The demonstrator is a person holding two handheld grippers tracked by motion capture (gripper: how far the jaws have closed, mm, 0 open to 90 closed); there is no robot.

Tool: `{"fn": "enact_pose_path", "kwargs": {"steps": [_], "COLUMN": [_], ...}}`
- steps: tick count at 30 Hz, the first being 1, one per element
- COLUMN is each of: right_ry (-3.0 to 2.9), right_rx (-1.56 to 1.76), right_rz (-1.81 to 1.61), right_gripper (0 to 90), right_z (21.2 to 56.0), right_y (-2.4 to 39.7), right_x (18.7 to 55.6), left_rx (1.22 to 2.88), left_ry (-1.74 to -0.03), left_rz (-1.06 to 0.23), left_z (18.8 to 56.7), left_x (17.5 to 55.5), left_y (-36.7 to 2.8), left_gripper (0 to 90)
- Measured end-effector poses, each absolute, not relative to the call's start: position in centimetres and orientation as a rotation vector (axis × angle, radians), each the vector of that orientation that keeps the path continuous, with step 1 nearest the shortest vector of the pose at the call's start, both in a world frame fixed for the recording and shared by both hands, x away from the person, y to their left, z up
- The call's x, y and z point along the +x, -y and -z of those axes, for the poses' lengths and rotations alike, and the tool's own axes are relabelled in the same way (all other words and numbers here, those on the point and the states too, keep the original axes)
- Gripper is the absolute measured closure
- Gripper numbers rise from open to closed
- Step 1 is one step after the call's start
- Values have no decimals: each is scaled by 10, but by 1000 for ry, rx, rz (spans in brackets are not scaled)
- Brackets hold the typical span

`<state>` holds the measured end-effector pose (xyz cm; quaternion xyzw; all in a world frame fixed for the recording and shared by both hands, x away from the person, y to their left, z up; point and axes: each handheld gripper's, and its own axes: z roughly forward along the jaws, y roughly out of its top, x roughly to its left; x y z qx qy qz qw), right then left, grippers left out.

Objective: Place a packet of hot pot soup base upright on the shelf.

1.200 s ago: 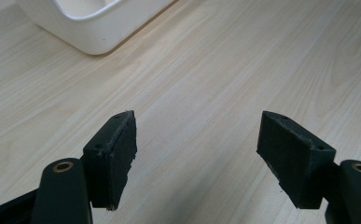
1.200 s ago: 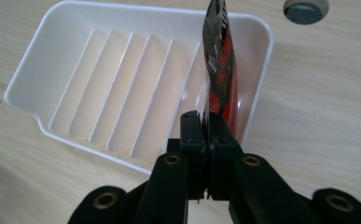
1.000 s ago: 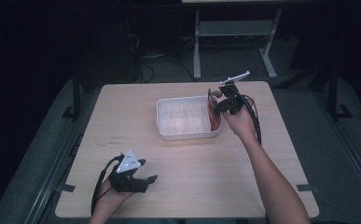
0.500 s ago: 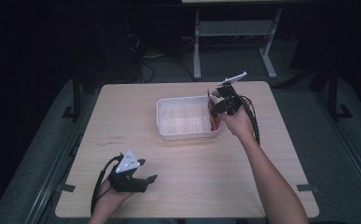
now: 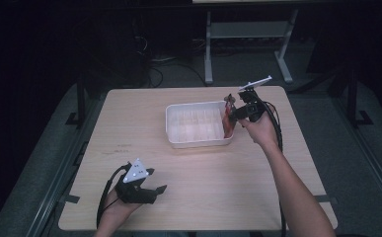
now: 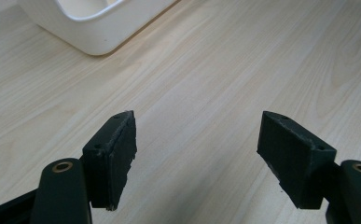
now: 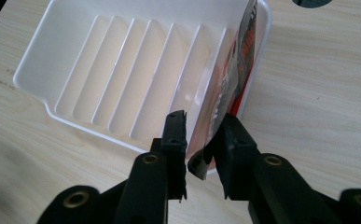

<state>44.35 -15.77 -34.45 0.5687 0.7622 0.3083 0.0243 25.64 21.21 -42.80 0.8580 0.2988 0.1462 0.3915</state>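
A white ridged tray [image 5: 198, 144] sits mid-table. A red and silver packet [image 5: 226, 122] stands on edge in the slot at its right end. My right gripper [image 5: 234, 111] hovers over that end. In the right gripper view its jaws [image 7: 204, 135] have just been opening; the packet [image 7: 236, 70] stands between them, close against the right pad, and neither pad squeezes it. My left gripper [image 5: 159, 190] rests at the table's front left. In the left gripper view it [image 6: 197, 144] is wide open over bare wood with nothing between the pads.
The light wooden table [image 5: 228, 187] has free room in front of and to the left of the tray. A tray corner [image 6: 94, 32] shows far ahead of the left gripper. A metal stand [image 5: 248, 34] is on the dark floor behind the table.
The right hand has shifted only slightly at the tray's right end, with the packet a little lower in its slot. The left hand and its gripper have stayed put.
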Motion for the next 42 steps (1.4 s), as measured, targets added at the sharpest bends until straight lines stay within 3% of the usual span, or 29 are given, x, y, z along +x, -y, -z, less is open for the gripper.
{"fn": "enact_pose_path", "kwargs": {"steps": [10,42], "right_ry": [-2367,-2413], "right_rx": [1720,1603], "right_rz": [-1007,-1133], "right_gripper": [642,570], "right_z": [336,339], "right_y": [168,191], "right_x": [436,398], "left_rx": [2177,2195], "left_ry": [-760,-780], "left_rz": [-372,-375], "left_z": [428,431], "left_x": [256,259], "left_y": [-212,-217], "left_gripper": [276,274]}}
